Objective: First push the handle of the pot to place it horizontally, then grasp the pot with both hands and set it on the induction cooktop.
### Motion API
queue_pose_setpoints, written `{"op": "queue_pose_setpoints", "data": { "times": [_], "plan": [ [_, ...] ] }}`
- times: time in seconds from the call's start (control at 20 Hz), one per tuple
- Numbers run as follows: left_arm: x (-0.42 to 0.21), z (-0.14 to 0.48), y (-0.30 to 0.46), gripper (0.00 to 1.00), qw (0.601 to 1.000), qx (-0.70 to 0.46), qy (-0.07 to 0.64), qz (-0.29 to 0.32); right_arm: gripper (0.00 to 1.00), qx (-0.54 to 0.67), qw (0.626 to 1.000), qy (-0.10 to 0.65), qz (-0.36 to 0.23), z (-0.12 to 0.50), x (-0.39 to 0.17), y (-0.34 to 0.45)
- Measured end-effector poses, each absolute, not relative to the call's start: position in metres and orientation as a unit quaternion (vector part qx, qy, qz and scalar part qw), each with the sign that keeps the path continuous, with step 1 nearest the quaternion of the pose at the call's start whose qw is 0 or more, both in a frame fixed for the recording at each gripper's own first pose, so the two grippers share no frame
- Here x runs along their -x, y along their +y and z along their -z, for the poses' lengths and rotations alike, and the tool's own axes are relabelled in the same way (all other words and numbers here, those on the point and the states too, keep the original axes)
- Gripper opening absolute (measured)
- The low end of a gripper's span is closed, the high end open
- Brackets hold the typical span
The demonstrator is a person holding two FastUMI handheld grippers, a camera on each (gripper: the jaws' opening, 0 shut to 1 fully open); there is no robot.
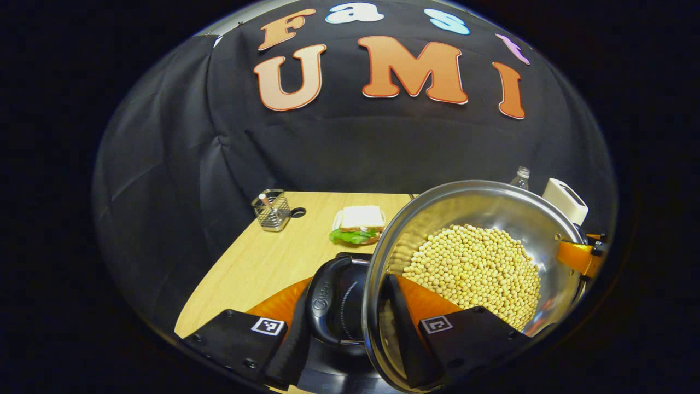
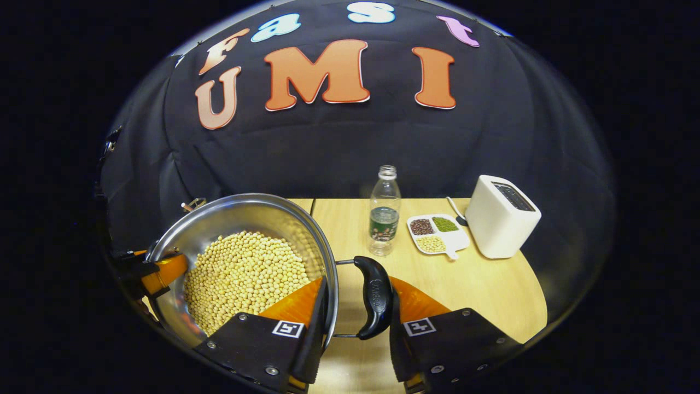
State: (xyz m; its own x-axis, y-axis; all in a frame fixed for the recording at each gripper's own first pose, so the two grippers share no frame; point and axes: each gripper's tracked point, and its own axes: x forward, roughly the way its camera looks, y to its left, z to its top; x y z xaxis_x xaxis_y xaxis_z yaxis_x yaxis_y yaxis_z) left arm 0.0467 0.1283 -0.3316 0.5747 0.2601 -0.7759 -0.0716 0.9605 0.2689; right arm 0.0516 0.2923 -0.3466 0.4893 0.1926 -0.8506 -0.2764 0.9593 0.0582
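Observation:
A steel pot (image 1: 492,202) holding yellow soybeans (image 1: 476,268) has a black loop handle on each side. My left gripper (image 1: 347,334) is shut on one handle (image 1: 328,295), with one finger outside the loop and the other inside the pot wall. My right gripper (image 2: 355,328) is shut the same way on the opposite handle (image 2: 374,295), one finger inside the rim of the pot (image 2: 246,205). Each gripper shows across the pot from the other, the right gripper (image 1: 579,254) and the left gripper (image 2: 158,273). A dark surface (image 1: 333,377) lies under the left handle; I cannot tell what it is.
On the wooden table (image 1: 257,262) stand a wire basket (image 1: 270,210) and a sandwich on a plate (image 1: 358,224). A clear bottle (image 2: 384,213), a divided dish of beans (image 2: 437,232) and a white toaster (image 2: 500,221) stand to the pot's right.

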Motion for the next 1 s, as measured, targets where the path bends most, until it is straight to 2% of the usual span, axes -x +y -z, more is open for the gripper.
{"op": "queue_pose_setpoints", "data": {
  "times": [0.25, 0.3, 0.45, 0.65, 0.7, 0.9, 0.95, 1.0],
  "plan": [
    [-0.041, 0.327, 0.159, 0.76, 0.874, -0.115, 0.458, -0.116, 0.52, 0.038, 0.852, 0.498, -0.157, 0.36, -0.042, 0.328],
    [-0.039, 0.331, 0.167, 0.73, 0.872, -0.114, 0.46, -0.118, 0.52, 0.038, 0.851, 0.499, -0.16, 0.364, -0.04, 0.333],
    [-0.035, 0.342, 0.178, 0.76, 0.868, -0.111, 0.468, -0.122, 0.52, 0.043, 0.845, 0.507, -0.163, 0.373, -0.038, 0.341],
    [-0.033, 0.362, 0.185, 0.73, 0.862, -0.101, 0.482, -0.123, 0.52, 0.049, 0.839, 0.517, -0.159, 0.384, -0.036, 0.346],
    [-0.033, 0.365, 0.186, 0.76, 0.861, -0.099, 0.483, -0.123, 0.52, 0.051, 0.838, 0.519, -0.158, 0.388, -0.035, 0.347],
    [-0.034, 0.38, 0.185, 0.74, 0.857, -0.095, 0.49, -0.124, 0.52, 0.053, 0.833, 0.528, -0.155, 0.406, -0.032, 0.346],
    [-0.034, 0.383, 0.184, 0.76, 0.857, -0.094, 0.491, -0.125, 0.52, 0.054, 0.831, 0.531, -0.156, 0.409, -0.032, 0.347],
    [-0.035, 0.384, 0.183, 0.74, 0.856, -0.094, 0.493, -0.127, 0.52, 0.053, 0.83, 0.533, -0.156, 0.412, -0.031, 0.348]
  ]
}}
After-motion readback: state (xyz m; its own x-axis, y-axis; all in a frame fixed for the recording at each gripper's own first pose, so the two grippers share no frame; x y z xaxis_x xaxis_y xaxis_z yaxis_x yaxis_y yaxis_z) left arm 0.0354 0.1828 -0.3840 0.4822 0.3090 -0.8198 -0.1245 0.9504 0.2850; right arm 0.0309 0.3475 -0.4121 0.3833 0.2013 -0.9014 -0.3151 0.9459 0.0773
